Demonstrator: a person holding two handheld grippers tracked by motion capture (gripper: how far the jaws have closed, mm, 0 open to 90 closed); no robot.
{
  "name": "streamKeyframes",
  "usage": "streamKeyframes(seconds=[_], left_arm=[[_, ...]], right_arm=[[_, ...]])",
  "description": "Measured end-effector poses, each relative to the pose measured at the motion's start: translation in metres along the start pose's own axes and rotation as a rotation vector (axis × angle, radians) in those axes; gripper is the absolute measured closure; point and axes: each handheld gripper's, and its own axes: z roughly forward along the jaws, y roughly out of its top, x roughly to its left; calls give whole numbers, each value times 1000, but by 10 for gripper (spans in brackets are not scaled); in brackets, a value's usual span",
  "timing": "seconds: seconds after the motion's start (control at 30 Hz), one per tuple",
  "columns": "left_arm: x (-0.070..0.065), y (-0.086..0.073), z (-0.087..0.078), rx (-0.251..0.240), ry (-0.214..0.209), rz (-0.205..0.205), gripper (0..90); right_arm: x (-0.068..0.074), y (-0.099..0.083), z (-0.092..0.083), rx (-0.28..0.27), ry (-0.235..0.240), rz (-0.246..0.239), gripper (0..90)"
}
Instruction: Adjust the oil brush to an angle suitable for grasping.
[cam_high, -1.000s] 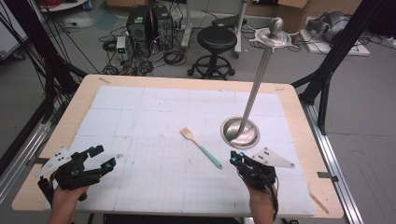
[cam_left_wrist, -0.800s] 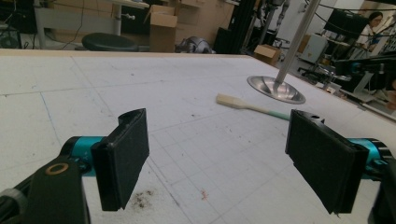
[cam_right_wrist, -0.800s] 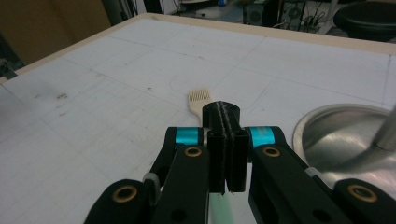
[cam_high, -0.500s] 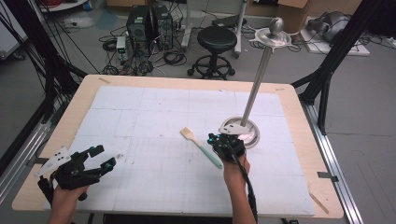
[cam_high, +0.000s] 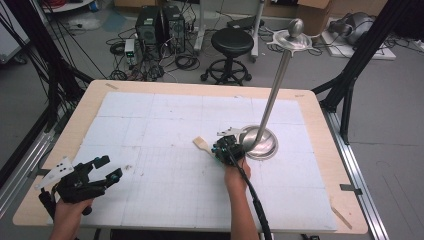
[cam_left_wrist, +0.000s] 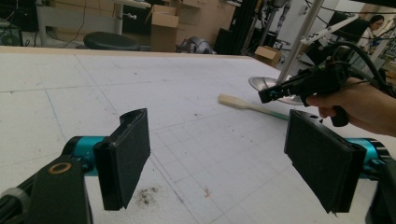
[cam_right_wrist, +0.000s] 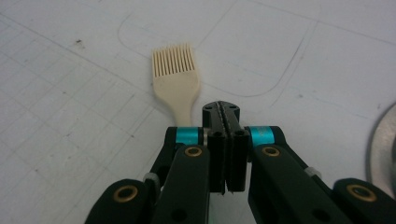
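- My right tongs (cam_right_wrist: 221, 122) have their jaws pressed together over the handle of the pastry brush (cam_right_wrist: 176, 80), and the handle runs out of sight under them. I judge that they are clamped on it, though the contact itself is hidden.
- The brush lies flat on the worktop (cam_high: 165, 120) near its middle, at about 9 o'clock of the round steel base (cam_high: 260, 142) of the tall stand.
- In the high view its long axis runs from about 10 o'clock to 4 o'clock. The cream bristle head (cam_high: 200, 143) points to 10 o'clock, away from me, and the handle end comes toward my right hand (cam_high: 235, 172).
- To do this grasp well, I would keep the jaws square across the handle, close to the neck, so the head does not swing when lifted. I would lift straight up before turning, and stay wide of the stand's pole (cam_high: 274, 92), which rises just beside my hand.
- My left tongs (cam_left_wrist: 224, 154) hang at the worktop's near left corner with jaws wide apart and nothing between them.
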Motion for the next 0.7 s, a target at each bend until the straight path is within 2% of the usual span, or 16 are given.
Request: streamKeyframes(seconds=[0.1, 0.3, 0.37, 0.4, 0.47, 0.57, 0.6, 0.67, 0.7], left_arm=[[1, 0, 0, 1, 3, 0, 232], [1, 0, -1, 2, 0, 0, 233], [1, 0, -1, 0, 2, -3, 234], [1, 0, -1, 0, 2, -3, 234], [1, 0, -1, -1, 2, -4, 234], [1, 0, -1, 0, 3, -4, 234], [1, 0, -1, 0, 3, -5, 234], [1, 0, -1, -1, 3, -3, 234], [1, 0, -1, -2, 3, -4, 235]], right_arm=[[2, 3, 8, 26, 4, -20, 894], [8, 9, 18, 35, 5, -26, 894], [9, 8, 17, 40, 45, -16, 894], [9, 8, 17, 40, 45, -16, 894], [13, 8, 17, 50, 89, -35, 894], [24, 7, 17, 60, 136, -88, 894], [32, 7, 16, 65, 158, -121, 894], [35, 6, 16, 65, 161, -134, 894], [38, 6, 15, 72, 185, -150, 894]])
